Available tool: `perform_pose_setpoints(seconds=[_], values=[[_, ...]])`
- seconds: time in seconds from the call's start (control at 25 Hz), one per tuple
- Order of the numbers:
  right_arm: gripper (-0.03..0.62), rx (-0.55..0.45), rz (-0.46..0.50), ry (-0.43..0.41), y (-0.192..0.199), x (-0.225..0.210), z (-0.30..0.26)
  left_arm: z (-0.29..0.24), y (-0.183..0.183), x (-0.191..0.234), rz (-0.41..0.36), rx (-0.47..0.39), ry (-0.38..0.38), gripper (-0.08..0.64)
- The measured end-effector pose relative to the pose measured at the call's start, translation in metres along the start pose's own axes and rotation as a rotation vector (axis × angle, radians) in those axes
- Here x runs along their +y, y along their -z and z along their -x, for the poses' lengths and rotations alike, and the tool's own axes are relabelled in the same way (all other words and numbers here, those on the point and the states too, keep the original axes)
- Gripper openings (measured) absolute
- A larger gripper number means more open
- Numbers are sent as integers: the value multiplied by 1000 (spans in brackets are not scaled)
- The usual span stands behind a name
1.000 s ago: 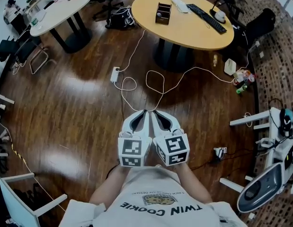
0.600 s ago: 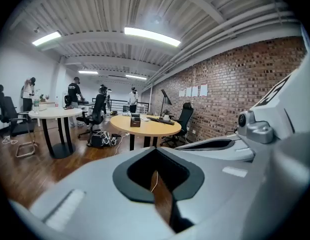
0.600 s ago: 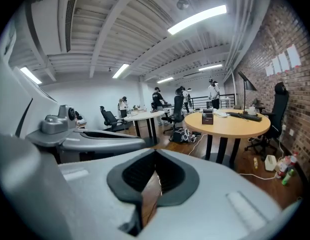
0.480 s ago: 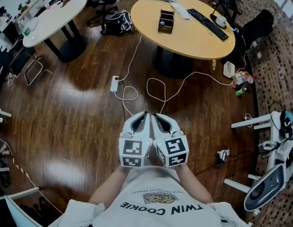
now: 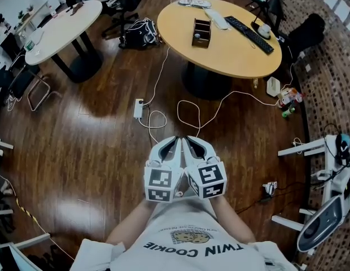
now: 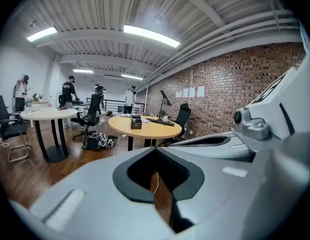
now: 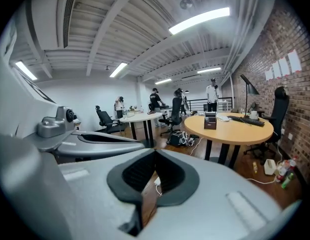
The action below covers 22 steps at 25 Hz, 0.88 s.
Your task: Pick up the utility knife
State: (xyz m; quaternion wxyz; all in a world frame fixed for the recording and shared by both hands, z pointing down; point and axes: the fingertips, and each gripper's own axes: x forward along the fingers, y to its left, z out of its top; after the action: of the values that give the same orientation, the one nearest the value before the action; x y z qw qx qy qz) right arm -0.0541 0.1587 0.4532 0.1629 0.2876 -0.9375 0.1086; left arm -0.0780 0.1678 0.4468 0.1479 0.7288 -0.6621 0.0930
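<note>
Utility knife indistinct; divided box [image 5: 201, 33], pale item [image 5: 196, 36] inside, on table [image 5: 231, 47].

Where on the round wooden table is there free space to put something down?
The near half of the round wooden table is bare, from the compartment box and the keyboard down to the front rim. The far side is crowded with the keyboard, a cup and white items.

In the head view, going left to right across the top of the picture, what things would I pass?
white round table → black bag on the floor → wooden organizer box → black keyboard → black office chair
</note>
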Motion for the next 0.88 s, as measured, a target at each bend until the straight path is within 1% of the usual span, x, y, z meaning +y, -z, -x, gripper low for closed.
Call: perform_pose_setpoints(seconds=[0.24, 0.4, 0.64, 0.88], values=[[2, 4, -8, 6, -1, -12, -18, -20, -1, 9, 3, 3, 4, 8], [2, 1, -12, 10, -6, -30, -35, -43, -6, 18, 1, 7, 0, 8], [2, -5, -13, 3, -22, -71, -71, -96, -21, 31, -2, 12, -7, 8], [2, -1, -16, -12, -46, -130, -106, -161, -44, 40, 10, 31, -25, 8]])
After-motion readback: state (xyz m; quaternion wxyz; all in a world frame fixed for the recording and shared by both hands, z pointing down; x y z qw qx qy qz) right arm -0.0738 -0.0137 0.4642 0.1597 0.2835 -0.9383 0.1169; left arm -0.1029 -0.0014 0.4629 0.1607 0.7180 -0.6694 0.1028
